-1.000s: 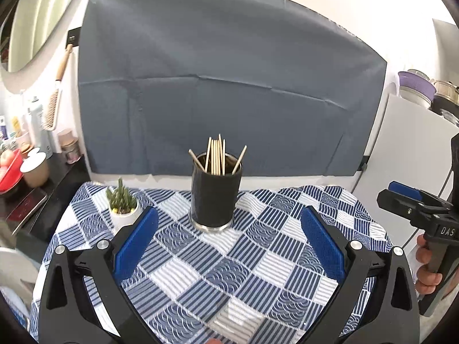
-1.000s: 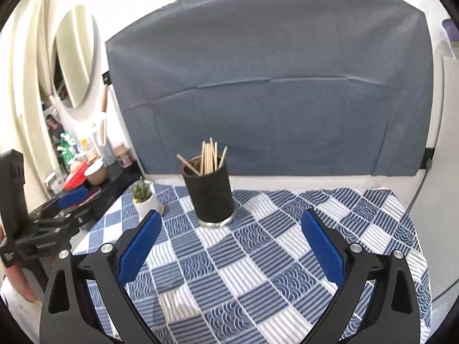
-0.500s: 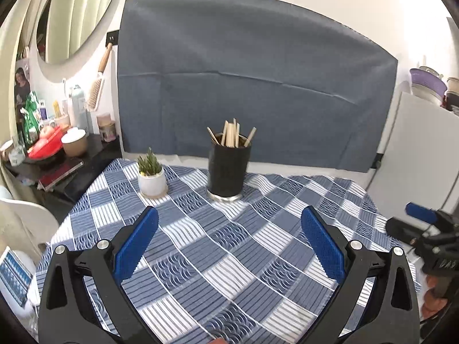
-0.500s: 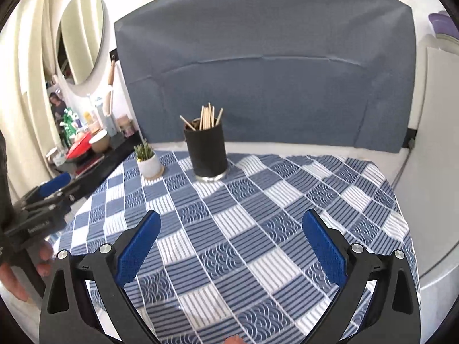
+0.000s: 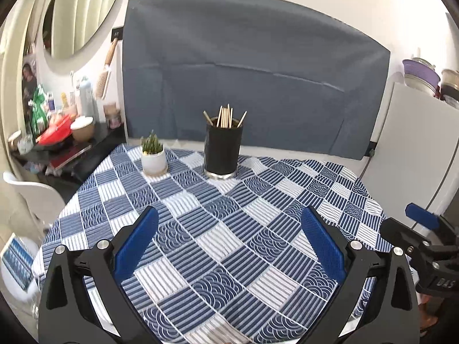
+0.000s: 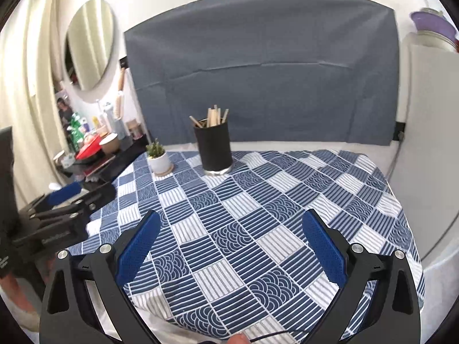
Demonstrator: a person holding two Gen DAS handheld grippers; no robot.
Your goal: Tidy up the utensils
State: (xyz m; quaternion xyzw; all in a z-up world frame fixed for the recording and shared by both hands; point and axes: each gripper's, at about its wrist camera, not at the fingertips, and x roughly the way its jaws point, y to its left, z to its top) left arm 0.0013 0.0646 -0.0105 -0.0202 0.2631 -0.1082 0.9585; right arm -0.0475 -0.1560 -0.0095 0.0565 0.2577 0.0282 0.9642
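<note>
Chopsticks (image 5: 225, 117) stand bunched in a black cylindrical holder (image 5: 222, 153) at the far side of a round table draped in a blue-and-white patchwork cloth (image 5: 229, 229), the sticks fanning out above the holder's rim. Just left of the holder sits a small succulent in a white pot (image 5: 153, 157), close to it but not touching. Further left of the holder, off the table, a dark side shelf (image 5: 71, 149) carries a red dish, a beige bowl and bottles, with an oval mirror (image 5: 83, 14) on the wall above. Behind the holder hangs a grey fabric backdrop (image 5: 252, 71).

Nearer the camera than the holder, the left gripper (image 5: 229, 242) hangs over the cloth with its blue-padded jaws spread wide and nothing between them. To the right of the holder and well apart from it, the right gripper (image 6: 229, 240) is likewise released, its jaws wide and empty above the cloth. Each tool appears at the edge of the other's view, held by a person's hand (image 6: 17, 301). Right of the holder, past the table edge, stands a white cabinet (image 5: 416, 149) topped with jars.
</note>
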